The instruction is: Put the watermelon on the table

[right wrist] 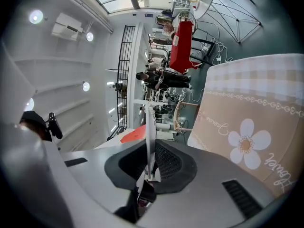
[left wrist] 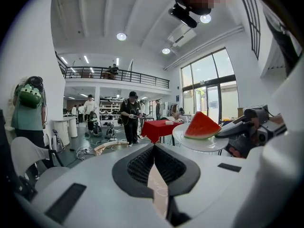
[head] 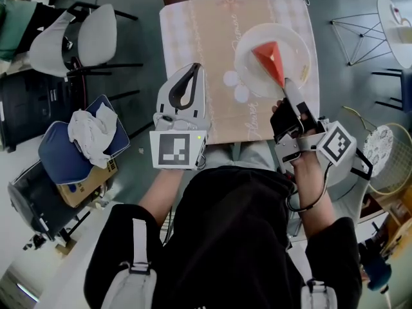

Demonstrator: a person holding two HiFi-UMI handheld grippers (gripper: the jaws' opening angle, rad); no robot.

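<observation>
One red wedge of watermelon (head: 270,60) is lying on one round white plate (head: 283,37), and the plate is sitting over the far right part of the single square table (head: 193,44), which is wearing a beige cloth printed with white daisies. The right gripper (head: 288,89) is pinching the near rim of that plate. In the right gripper view its two jaws (right wrist: 151,167) are clamping the thin white rim (right wrist: 149,137), seen edge-on, with a sliver of the red wedge (right wrist: 134,134) showing on the plate's far side and the daisy cloth (right wrist: 247,103) spreading out to the right.

The left gripper (head: 193,69) is hanging over the near left part of the table, well apart from the plate. In its own view its two jaws (left wrist: 154,160) are pressing together at the tips with nothing between them (only a strip of the cloth (left wrist: 156,184) is showing through the gap below). From there the wedge (left wrist: 202,126) is standing rind-down on the plate (left wrist: 202,144), and the plate appears to be held clear of the cloth, though its underside is partly hidden.

One white chair (head: 77,37) is standing off to the table's left.
</observation>
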